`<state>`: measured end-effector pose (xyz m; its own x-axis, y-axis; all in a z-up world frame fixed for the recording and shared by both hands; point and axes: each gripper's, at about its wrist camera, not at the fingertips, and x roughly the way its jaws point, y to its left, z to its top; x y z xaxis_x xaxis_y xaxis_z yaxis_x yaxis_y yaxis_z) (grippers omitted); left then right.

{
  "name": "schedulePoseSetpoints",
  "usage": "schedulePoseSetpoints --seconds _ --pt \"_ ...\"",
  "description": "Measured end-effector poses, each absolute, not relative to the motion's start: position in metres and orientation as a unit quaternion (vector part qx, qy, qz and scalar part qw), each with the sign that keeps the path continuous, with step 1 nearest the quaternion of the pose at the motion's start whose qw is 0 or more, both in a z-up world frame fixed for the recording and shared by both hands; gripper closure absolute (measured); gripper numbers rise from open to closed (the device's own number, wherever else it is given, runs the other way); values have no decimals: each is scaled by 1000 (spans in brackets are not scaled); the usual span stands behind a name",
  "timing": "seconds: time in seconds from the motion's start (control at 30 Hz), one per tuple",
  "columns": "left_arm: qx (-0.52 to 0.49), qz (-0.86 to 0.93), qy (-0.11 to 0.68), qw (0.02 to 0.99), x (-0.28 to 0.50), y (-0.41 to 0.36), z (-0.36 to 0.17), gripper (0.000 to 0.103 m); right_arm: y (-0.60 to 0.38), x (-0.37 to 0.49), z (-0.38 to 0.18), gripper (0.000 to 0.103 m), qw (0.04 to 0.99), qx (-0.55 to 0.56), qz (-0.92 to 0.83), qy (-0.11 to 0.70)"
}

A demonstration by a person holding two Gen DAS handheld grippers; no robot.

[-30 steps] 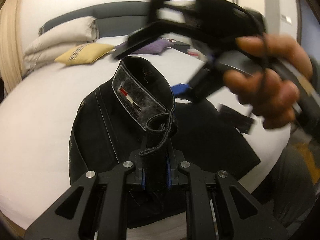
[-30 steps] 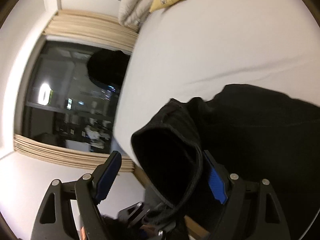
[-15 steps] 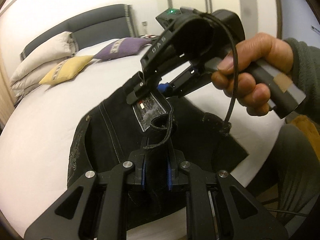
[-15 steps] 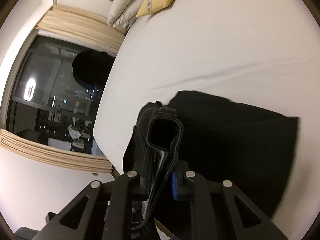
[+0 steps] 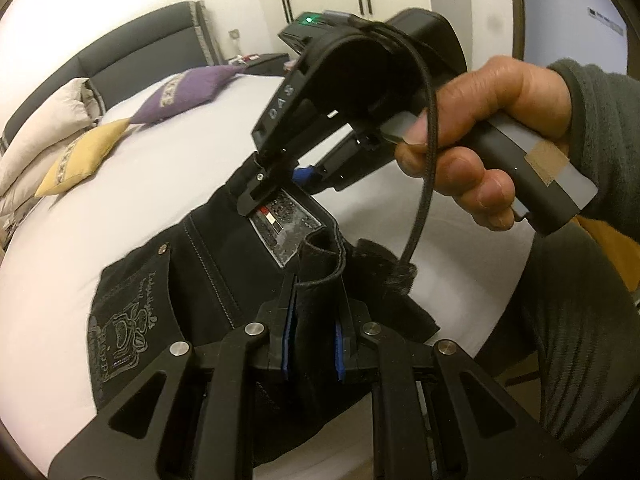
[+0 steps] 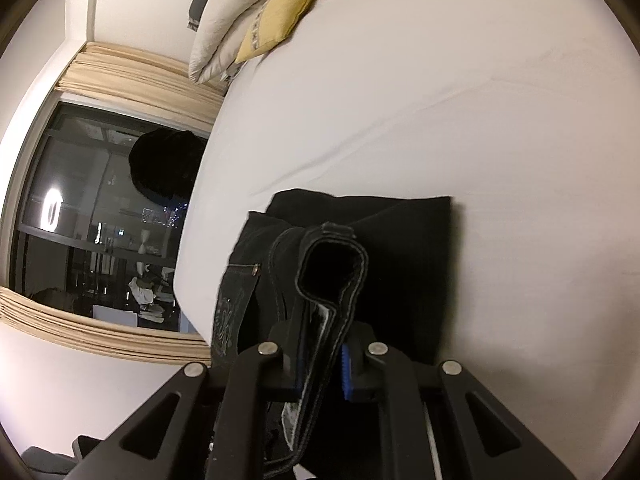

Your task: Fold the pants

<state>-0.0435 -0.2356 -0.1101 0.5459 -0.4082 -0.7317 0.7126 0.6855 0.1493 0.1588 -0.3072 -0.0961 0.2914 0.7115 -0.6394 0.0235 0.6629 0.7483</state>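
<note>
Now that the right gripper (image 6: 320, 364) has gone from jaws apart a second ago to clamped on the waistband (image 6: 332, 276), both ends of that band are held. The left gripper (image 5: 312, 344) stays pinched on its own bunch of waistband near the leather label (image 5: 286, 226), and in the left view the right gripper (image 5: 276, 184) bites the band just beyond that label, the hand (image 5: 488, 148) around its handle. Outward from the grips, the pants (image 5: 168, 280) hang slightly lifted at the waist, with the embroidered back pocket (image 5: 124, 320) showing and the legs lying as a flat dark slab on the bed (image 6: 460, 92). Pillows (image 5: 76, 156) sit well apart at the headboard. With two holds secured, the waist looks ready to be raised and carried over the legs; the thick denim may slip if pulled unevenly.
</note>
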Motion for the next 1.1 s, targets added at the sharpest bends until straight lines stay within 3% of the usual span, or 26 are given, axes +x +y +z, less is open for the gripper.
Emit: schedulePoseSetpoints --seconds 0.27,0.37,0.43,0.5,0.6,0.77,0.93,1.1 --pt "238 -328 358 841 -32 -230 -132 85 -316 163 -116 89 734 333 226 547" --pt "239 -331 363 838 -28 -237 -141 71 -317 165 -121 89 737 326 224 548" --pt "233 -344 364 834 -29 -239 -141 47 -319 165 -125 89 735 327 227 549" --pt "227 -366 364 826 -33 -240 -141 33 -325 165 -129 88 726 345 232 547" --pt "225 -378 366 820 -44 -233 -138 33 -332 163 -126 78 725 359 231 541" --pt "187 -391 365 824 -52 -193 -112 33 -352 152 -99 52 755 354 191 518" --pt "115 -374 346 853 -35 -134 -76 32 -369 126 -57 52 765 395 218 459" --pt "22 -329 379 865 23 -81 -77 32 -329 92 -52 52 720 434 326 433"
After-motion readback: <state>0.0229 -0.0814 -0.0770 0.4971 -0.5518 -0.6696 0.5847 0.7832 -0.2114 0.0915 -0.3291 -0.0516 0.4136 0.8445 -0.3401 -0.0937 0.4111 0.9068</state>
